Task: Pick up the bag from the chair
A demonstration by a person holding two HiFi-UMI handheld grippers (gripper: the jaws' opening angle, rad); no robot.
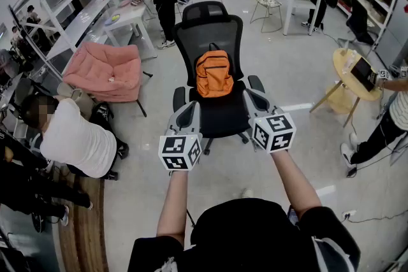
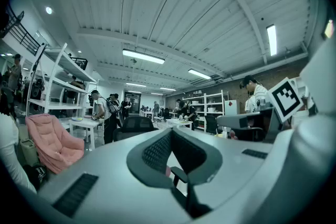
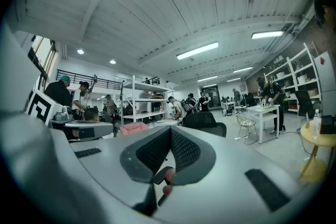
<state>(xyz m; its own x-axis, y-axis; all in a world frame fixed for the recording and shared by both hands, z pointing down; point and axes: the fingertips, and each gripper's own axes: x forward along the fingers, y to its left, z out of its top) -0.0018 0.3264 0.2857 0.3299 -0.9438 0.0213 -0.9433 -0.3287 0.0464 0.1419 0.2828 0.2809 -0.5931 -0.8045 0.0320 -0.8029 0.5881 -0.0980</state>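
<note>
An orange backpack (image 1: pixel 213 73) stands upright on the seat of a black mesh office chair (image 1: pixel 210 28), leaning on its backrest. My left gripper (image 1: pixel 190 106) is held level in front of the chair's left armrest, jaws together with nothing between them. On the other side, by the right armrest, my right gripper (image 1: pixel 255 97) is also shut and empty. Both are short of the backpack and apart from it. In the left gripper view the jaws (image 2: pixel 170 134) meet at their tips, with the chair's headrest (image 2: pixel 136 124) beyond. The right gripper view shows the same closed jaws (image 3: pixel 170 131).
A pink cushioned chair (image 1: pixel 105 70) stands left of the office chair, and a person in white (image 1: pixel 76 137) sits near it. A round yellow table (image 1: pixel 350 67) is at the right. White tables (image 1: pixel 131 16), a wire chair (image 1: pixel 266 3) and several standing people are behind.
</note>
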